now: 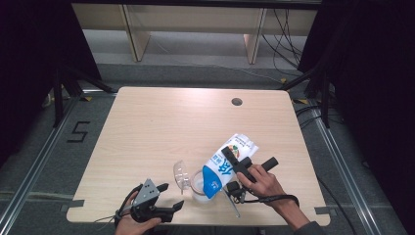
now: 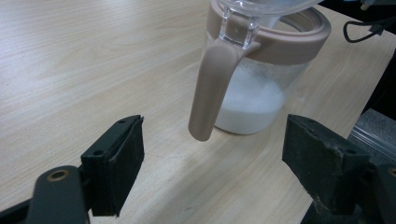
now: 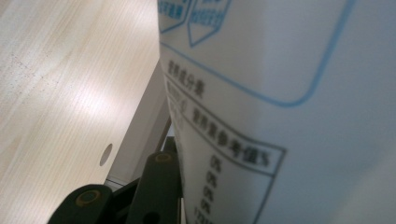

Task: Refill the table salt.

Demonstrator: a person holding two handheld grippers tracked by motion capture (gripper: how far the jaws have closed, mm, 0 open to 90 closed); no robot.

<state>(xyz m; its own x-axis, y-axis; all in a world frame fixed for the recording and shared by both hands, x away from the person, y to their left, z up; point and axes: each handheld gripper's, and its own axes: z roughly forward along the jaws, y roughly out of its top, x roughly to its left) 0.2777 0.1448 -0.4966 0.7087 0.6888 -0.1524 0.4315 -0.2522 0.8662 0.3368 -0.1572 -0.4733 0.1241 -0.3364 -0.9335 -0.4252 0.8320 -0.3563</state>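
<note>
right gripper (image 1: pixel 238 164) jaws clamped on carton (image 1: pixel 226 166), tilted spout-down over jug (image 1: pixel 198 185) near table (image 1: pixel 161 127) front edge. left gripper (image 1: pixel 171 197) jaws wide, empty, facing jug handle (image 2: pixel 210 86). white liquid in jug.

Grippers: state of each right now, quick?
Left gripper: open, empty, facing the clear jug with beige handle.
Right gripper: shut on tilted white-and-blue milk carton.

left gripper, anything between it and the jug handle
Nothing visible. In the left gripper view the left gripper has its jaws wide open, and only bare table lies between them and the jug, whose handle hangs toward the camera. The milk carton is tilted over the jug from the far side, held by the right gripper.
</note>
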